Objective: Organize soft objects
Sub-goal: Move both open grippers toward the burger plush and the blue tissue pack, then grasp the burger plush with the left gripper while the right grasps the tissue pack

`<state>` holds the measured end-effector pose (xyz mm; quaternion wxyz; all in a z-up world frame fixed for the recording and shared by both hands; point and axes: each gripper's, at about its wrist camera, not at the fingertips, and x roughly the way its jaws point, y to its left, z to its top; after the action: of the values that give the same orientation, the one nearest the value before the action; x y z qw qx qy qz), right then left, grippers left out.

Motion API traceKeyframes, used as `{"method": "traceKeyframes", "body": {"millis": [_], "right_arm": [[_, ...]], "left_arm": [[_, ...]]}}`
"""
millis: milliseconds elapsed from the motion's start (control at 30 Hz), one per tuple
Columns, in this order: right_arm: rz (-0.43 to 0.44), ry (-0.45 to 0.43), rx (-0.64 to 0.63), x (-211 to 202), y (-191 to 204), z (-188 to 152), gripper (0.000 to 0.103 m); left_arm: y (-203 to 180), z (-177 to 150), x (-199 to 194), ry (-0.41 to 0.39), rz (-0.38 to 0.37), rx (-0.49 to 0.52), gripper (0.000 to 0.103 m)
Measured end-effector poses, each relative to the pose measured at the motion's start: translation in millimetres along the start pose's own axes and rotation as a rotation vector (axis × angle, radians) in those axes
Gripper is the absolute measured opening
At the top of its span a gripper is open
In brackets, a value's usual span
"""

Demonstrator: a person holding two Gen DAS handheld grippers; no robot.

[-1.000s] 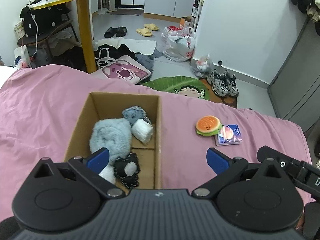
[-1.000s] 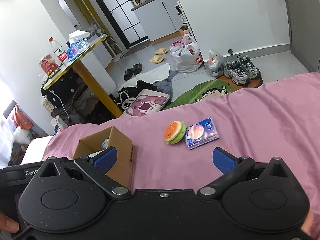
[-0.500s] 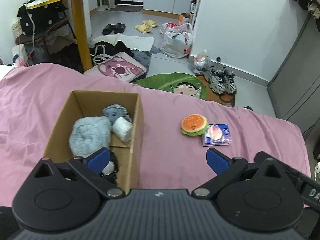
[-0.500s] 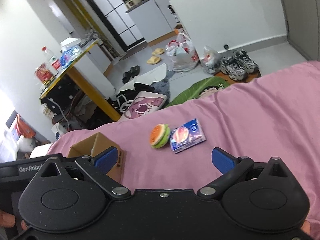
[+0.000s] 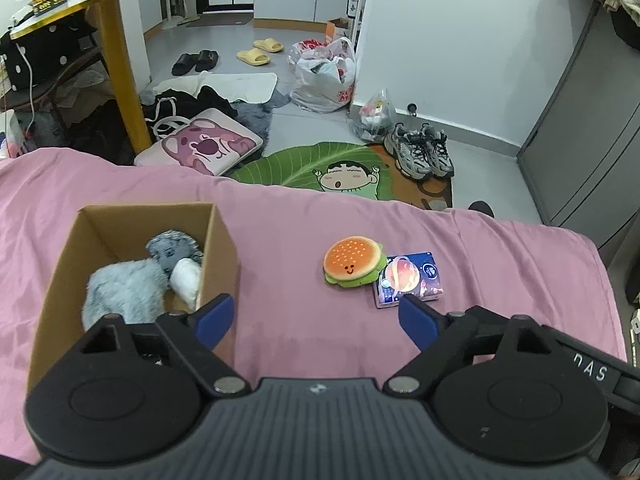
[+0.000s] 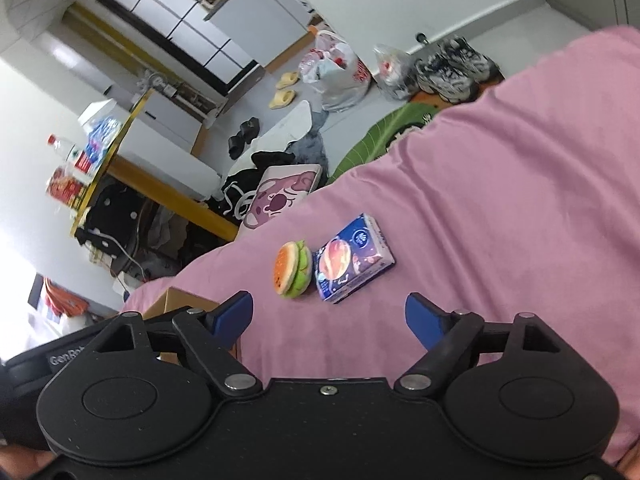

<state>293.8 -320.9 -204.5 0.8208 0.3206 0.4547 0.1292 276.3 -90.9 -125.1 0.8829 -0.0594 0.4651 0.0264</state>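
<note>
Soft objects are what we are sorting, and we judge the job partly done. Nearest to us, at the bottom of each wrist view, our tongs are empty: the left gripper [image 5: 312, 316] has its jaws closing with only bare bedding between them, and the right gripper [image 6: 330, 316] is closing likewise, gripping nothing. Just past the left gripper, in the lower left of its frame, the cardboard box [image 5: 218, 248] stands on the pink bedspread [image 5: 288, 216], and already inside it we see a pale blue fluffy plush [image 5: 124, 284], a grey fuzzy toy [image 5: 172, 246] and a small white roll [image 5: 186, 280]; what else lies lower in the box is hidden behind the gripper. In the middle of the frame, well apart from the box, the burger plush [image 5: 354, 260] lies on the bedspread, with the blue tissue pack [image 5: 410, 278] touching or just beside its right edge; in the right wrist view the pair sits just above centre, ahead of the right gripper. These two look like what is left to pick up and place. Farther off, across the upper frame, the floor holds a leaf-shaped rug [image 5: 320, 164], sneakers [image 5: 420, 152] and a yellow-legged table [image 5: 120, 60].
</note>
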Motion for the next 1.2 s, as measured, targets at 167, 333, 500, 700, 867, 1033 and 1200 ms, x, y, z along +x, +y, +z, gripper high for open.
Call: {"method": "traceKeyframes", "body": {"millis": [167,333,500,700,867,1033,1200], "right_arm": [[0.013,0.011,0.038,7,-4,3,0.078],[-0.015,0.018,0.057,18,-9,7,0.072],[-0.02,0.024,0.105,30,-16,14,0.067],[-0.01,0.034,0.159,46,-22,20,0.067],[-0.009,0.06,0.193,57,-27,19,0.064],[-0.029,0.08,0.208,67,-30,17,0.054],[-0.026,0.08,0.207,74,-31,15,0.052]], "left_arm": [[-6,7,21,0.015,-0.001,0.002,0.078],[-12,14,39,0.018,-0.002,0.006,0.076],[-16,19,55,0.024,-0.005,0.008,0.076],[-16,24,72,0.036,-0.02,-0.001,0.076],[-18,30,83,0.047,-0.059,0.021,0.076],[-19,34,96,0.062,-0.085,0.024,0.076],[-17,36,115,0.106,-0.109,0.007,0.076]]}}
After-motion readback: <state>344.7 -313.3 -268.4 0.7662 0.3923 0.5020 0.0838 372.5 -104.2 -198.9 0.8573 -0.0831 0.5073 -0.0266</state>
